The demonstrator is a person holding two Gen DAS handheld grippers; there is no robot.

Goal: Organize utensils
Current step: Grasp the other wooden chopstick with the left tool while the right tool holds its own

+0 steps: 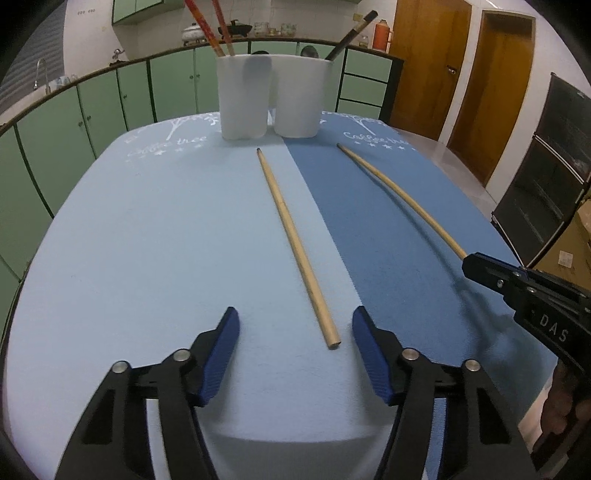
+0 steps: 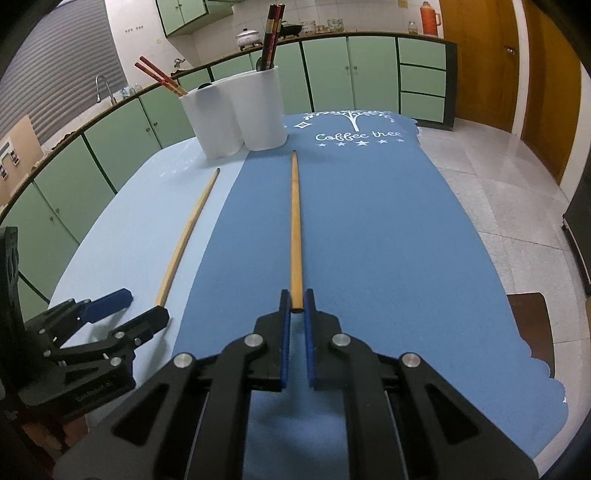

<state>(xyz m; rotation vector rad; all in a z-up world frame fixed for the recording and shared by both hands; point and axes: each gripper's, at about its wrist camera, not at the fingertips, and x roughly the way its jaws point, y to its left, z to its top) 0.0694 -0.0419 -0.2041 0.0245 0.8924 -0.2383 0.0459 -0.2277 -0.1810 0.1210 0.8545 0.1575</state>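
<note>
Two wooden chopsticks lie on the mats. The left chopstick (image 1: 295,243) lies on the light blue mat (image 1: 147,240), its near end between the fingers of my open left gripper (image 1: 295,325); it also shows in the right wrist view (image 2: 188,236). My right gripper (image 2: 296,301) is shut on the near end of the right chopstick (image 2: 294,225), which lies on the dark blue mat (image 2: 369,240); this chopstick also shows in the left wrist view (image 1: 399,195). A white double holder (image 1: 269,99) stands at the far end with red chopsticks (image 1: 210,29) and dark chopsticks (image 1: 351,37) in it.
Green cabinets (image 1: 110,107) run behind the table. Wooden doors (image 1: 461,74) stand at the right. A dark glass-front cabinet (image 1: 554,166) stands at the far right. The tiled floor (image 2: 498,177) shows past the table's right edge.
</note>
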